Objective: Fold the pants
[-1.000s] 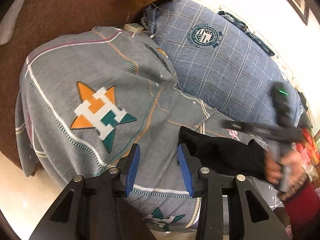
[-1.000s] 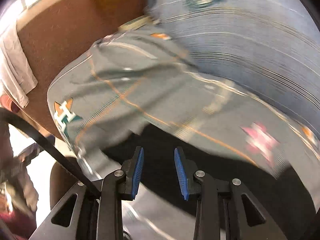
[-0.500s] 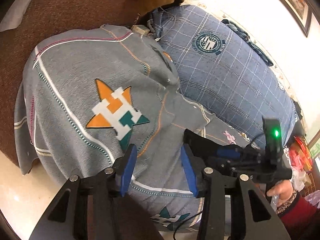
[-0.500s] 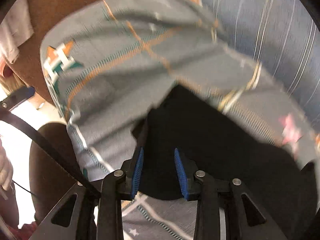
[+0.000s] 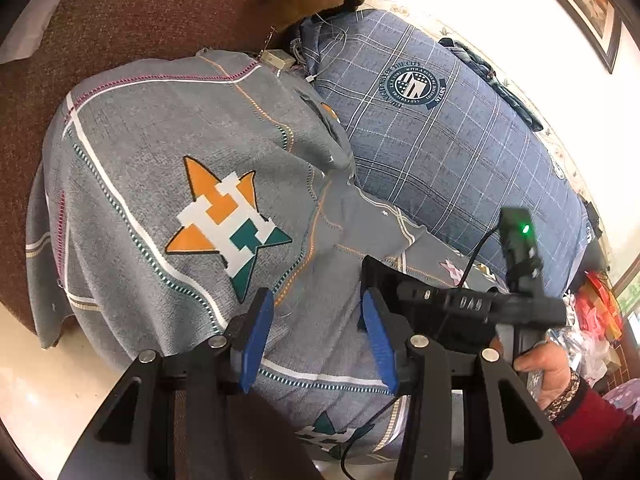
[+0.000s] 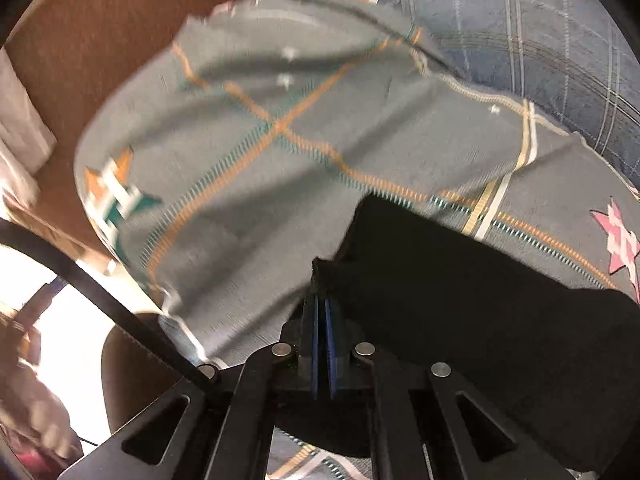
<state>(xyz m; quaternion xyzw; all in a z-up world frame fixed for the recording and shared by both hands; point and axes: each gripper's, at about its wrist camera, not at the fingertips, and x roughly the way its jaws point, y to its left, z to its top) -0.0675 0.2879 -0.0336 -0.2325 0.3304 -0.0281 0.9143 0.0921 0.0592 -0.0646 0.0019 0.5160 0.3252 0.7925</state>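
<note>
Black pants lie on a grey blanket with star logos. My right gripper is shut on the pants' left edge, its blue pads pressed together on the cloth. In the left wrist view the pants show as a dark corner, mostly hidden behind the right gripper's body. My left gripper is open and empty, hovering over the grey blanket just left of the pants.
A blue plaid pillow lies behind the blanket. A brown sofa back rises at the upper left. The pale floor shows below the blanket's edge. Colourful clutter sits at the far right.
My right gripper has moved onto the pants' edge and closed on it; it was open before. My left gripper stayed open and drifted slightly.
</note>
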